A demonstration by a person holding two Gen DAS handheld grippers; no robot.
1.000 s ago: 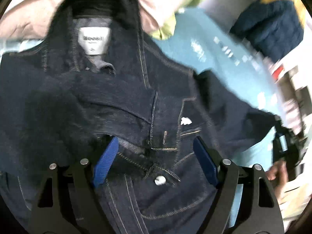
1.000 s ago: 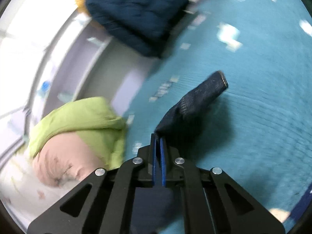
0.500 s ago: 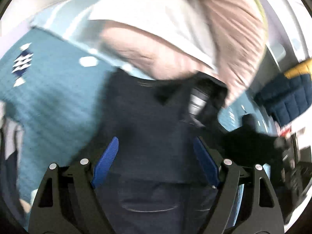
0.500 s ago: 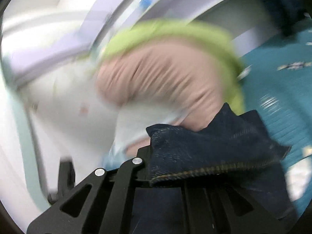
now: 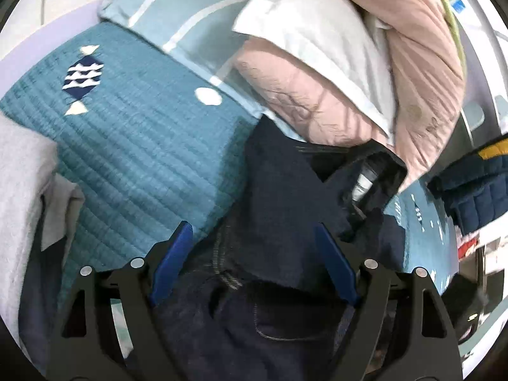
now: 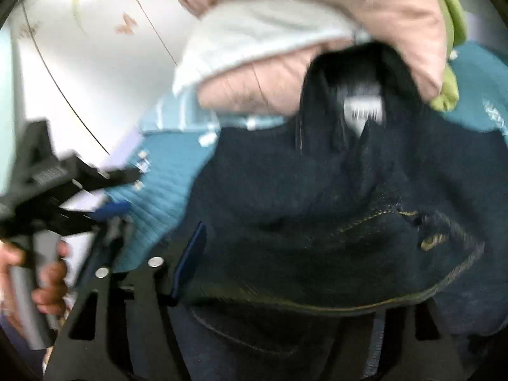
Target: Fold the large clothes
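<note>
Two hand-held grippers spread wide, right jaws just opened, dark denim jacket (image 5: pixel 279 197) rumpled on teal quilt (image 5: pixel 136 158), w/ tan stitching.

Left claw (image 5: pixel 252 263): black angular frame, silver rivets, blue finger pads (image 5: pixel 171 262). Right claw (image 6: pixel 270 270): same black frame, blue pad. Left hand (image 6: pixel 47 285) around grey handle.

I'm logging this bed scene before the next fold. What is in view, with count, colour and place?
denim jacket: one, dark blue, lying on the quilt, collar towards the pink bedding
quilt: one, teal, under the jacket
striped pillow: one, light blue and white, behind the quilt
pink bedding: one pile, pink and white, beyond the collar
padded garment: one, navy and yellow, far right
left gripper: open above the jacket
right gripper: jaws just opened, jacket hem draped over it
hand: one, holding the left gripper's handle
</note>
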